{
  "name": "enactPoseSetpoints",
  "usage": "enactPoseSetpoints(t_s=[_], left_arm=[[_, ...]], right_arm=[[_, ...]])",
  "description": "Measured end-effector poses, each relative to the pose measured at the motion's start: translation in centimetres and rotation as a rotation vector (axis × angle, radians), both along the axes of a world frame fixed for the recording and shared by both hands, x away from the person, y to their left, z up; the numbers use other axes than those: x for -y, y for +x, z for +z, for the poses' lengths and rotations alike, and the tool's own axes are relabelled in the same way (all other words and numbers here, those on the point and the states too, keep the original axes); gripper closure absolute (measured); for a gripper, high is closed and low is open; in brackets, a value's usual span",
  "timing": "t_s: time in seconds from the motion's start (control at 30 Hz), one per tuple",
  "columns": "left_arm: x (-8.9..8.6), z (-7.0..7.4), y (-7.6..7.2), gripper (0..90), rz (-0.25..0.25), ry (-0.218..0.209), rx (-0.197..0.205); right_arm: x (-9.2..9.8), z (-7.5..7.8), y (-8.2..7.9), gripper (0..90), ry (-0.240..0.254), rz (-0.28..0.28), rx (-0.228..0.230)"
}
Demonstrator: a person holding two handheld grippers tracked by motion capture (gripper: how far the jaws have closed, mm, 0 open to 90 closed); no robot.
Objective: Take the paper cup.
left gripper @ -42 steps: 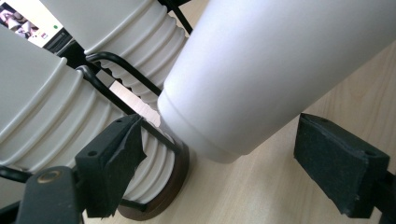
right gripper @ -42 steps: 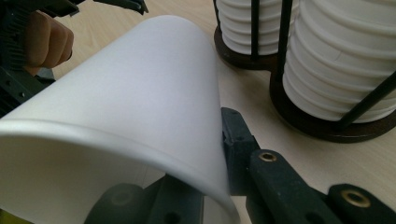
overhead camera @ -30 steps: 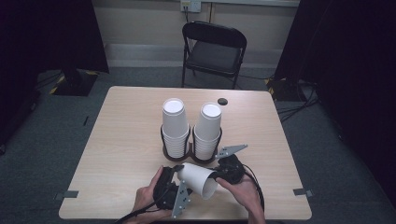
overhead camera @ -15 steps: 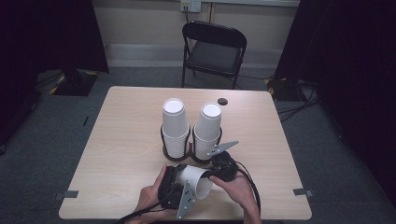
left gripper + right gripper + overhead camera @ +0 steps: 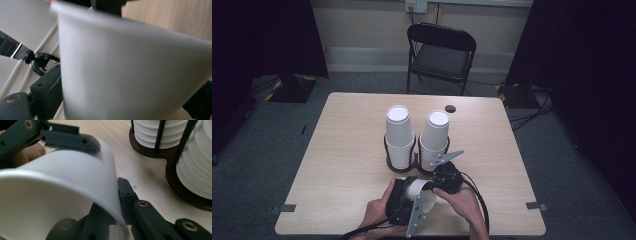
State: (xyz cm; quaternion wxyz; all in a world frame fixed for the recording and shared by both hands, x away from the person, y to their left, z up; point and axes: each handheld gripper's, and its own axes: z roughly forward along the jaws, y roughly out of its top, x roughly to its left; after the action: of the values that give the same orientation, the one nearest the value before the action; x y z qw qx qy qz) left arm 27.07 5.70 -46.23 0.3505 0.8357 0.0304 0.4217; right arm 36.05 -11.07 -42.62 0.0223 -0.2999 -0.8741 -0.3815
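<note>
Right gripper pinches the paper cup wall at its rim; left gripper clamps its base. Cup lies sideways between them above the counter, just before the 2 cup stacks.

One white paper cup, held on its side between your two grippers

Your cup lies tipped over above the near edge of the table, just in front of the two cup stacks in their dark holder. Your left gripper clamps its wall from outside; your right gripper pinches the rim, one jaw inside the mouth.
</note>
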Motion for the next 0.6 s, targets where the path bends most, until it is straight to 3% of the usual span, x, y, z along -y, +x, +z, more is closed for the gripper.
enactPoseSetpoints(t_s=[0.2, 0.23, 0.6], left_arm=[[0.41, 0.43, -0.01, 9.5, -0.002, -0.021, 0.008], [0.47, 0.5, 0.0, 9.0, 0.004, -0.04, 0.002], [0.79, 0.79, -0.06, 7.4, 0.003, -0.067, 0.007]], right_arm=[[-0.1, 0.03, -0.05, 87.4, 0.019, -0.006, 0.003], [-0.12, 0.05, -0.04, 87.4, 0.027, -0.006, 0.002], [-0.51, -0.11, 0.01, 87.5, 0.05, 0.003, -0.009]])
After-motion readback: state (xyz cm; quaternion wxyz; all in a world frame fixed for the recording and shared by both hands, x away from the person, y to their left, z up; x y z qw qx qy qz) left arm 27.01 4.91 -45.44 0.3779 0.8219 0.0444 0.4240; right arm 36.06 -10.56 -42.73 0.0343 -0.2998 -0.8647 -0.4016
